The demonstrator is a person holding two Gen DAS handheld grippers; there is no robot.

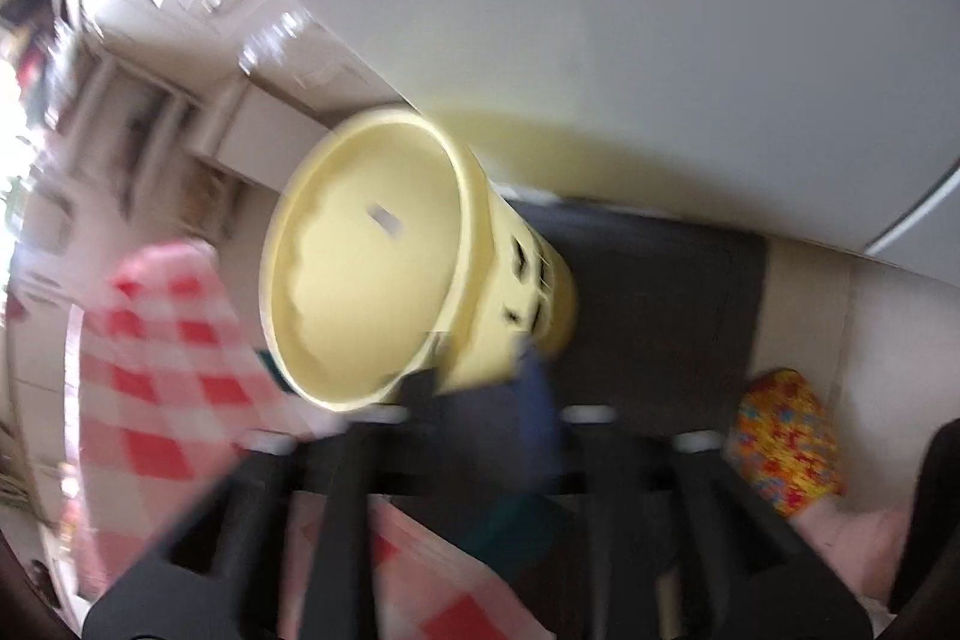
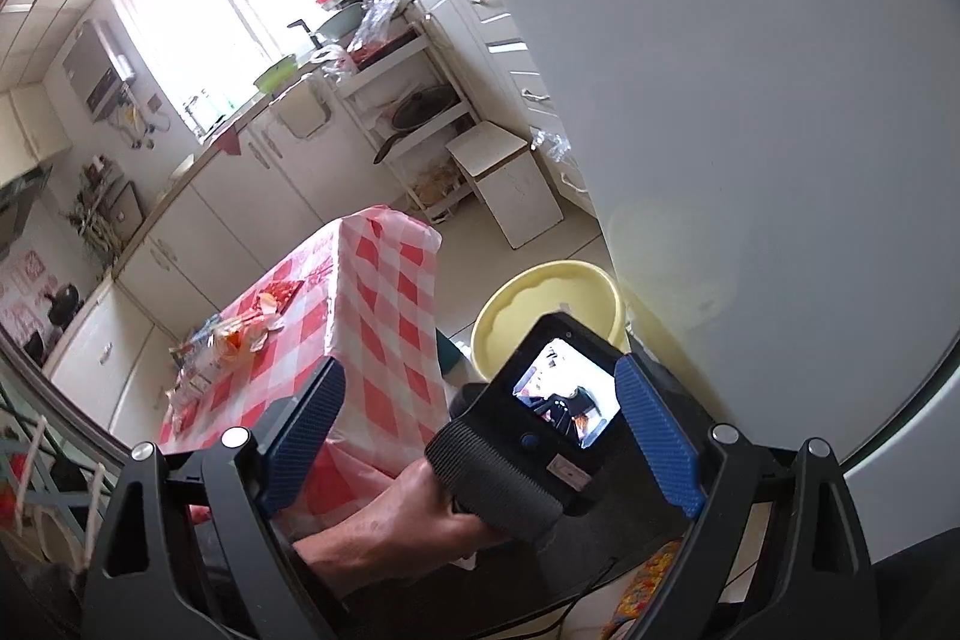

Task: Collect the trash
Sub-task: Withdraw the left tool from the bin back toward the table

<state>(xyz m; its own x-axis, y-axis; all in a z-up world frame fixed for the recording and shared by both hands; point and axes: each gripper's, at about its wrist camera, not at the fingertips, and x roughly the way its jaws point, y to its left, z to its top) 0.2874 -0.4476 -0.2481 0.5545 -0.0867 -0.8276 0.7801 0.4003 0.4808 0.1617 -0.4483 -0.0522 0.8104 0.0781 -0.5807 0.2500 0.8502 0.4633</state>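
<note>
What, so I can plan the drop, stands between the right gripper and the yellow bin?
The left gripper, held in the person's hand, sits straight ahead of the open right gripper, between its fingers, hiding the yellow bin's near rim. Only the bin's far rim shows beyond it.

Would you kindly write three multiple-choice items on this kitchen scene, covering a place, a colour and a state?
1. Where does the bin stand?
A. beside the checked table
B. on the counter
C. under the window

2. What colour is the bin?
A. green
B. pale yellow
C. black

3. How is the right hand-held gripper?
A. shut on a wrapper
B. shut on the cloth
C. open

A: the bin stands on the floor beside the table.
B: its rim and wall are pale yellow.
C: the right hand-held gripper has its blue pads spread apart, gripping nothing.
</note>
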